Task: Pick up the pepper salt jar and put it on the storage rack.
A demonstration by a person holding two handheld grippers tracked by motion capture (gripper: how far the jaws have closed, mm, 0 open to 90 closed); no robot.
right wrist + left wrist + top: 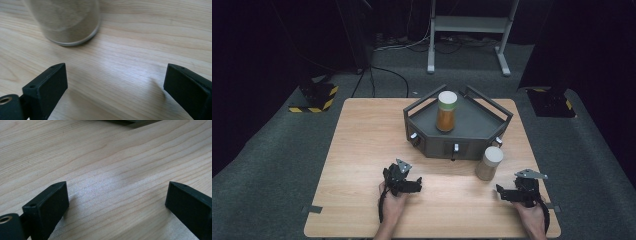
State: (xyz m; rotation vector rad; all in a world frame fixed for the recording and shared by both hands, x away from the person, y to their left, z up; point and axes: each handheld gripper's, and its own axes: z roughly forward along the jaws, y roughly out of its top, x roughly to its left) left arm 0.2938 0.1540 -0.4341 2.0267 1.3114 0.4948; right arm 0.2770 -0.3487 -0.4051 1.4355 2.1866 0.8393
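Two jars are in play: the orange jar (446,111) already stands upright inside the grey tray (479,122), while the beige jar (489,163) waits on the table (362,150), just outside the tray at its 5 o'clock. I judge about half is done. Right gripper (500,193) has its jaws wide apart, empty, aimed at this jar. Left gripper (418,183) is also apart, holding nothing. Right gripper view shows the jar's base (66,21) close, at 11 o'clock; high view shows the tray.
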